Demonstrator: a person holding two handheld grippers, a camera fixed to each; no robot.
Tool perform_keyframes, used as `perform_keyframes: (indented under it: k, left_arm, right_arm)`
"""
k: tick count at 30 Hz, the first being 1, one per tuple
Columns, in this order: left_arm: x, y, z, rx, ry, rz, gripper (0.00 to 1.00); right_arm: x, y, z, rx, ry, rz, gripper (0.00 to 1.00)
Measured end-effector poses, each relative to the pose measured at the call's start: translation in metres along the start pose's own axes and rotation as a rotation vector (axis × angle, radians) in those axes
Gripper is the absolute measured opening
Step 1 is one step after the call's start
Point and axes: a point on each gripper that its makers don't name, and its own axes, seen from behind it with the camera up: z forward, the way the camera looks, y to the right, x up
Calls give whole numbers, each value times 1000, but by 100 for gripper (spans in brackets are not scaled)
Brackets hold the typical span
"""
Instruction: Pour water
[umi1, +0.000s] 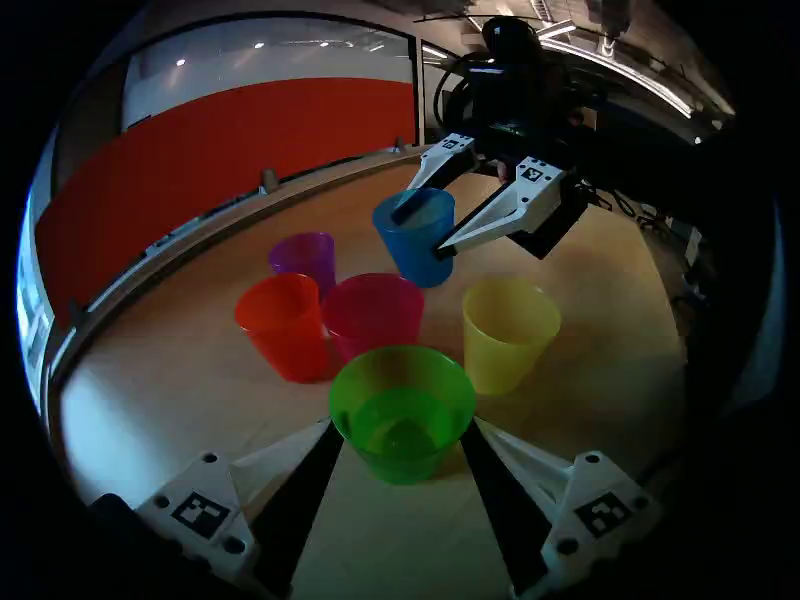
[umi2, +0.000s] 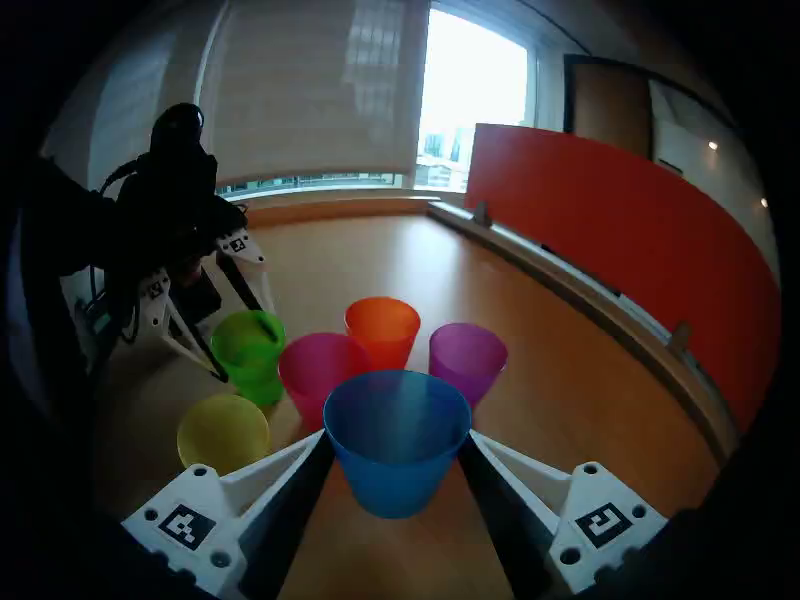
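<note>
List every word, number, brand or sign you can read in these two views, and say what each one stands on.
No words, numbers or brands can be read.
Left gripper: square black-and-white markers on its fingers, patterns, not text.
Right gripper: the same markers on its fingers.
Green cup and blue cup: plain, no print.

The left gripper (umi1: 400, 432) clamped a green cup (umi1: 402, 415) between its two fingers. Just beyond its tips stood a pink cup (umi1: 372, 312), an orange cup (umi1: 285, 325) to the left and a yellow cup (umi1: 508, 332) to the right. Farther ahead, beyond a purple cup (umi1: 303, 258), the right gripper (umi1: 420, 232) held a blue cup (umi1: 415, 238) over the wooden table (umi1: 610, 300).
</note>
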Motion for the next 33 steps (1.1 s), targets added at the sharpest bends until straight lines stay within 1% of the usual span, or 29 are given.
perform_keyframes:
  k: [14,26,33]
  left_arm:
    - [-5,-2,-1,5,1,-12,83]
    - [-7,-3,-2,9,0,-22,83]
    - [-10,-2,-2,8,-13,-25,83]
  right_arm:
    - [-17,-4,11,10,-30,27,89]
    - [-27,-7,14,14,-53,34,89]
    - [-34,-7,15,13,-66,39,89]
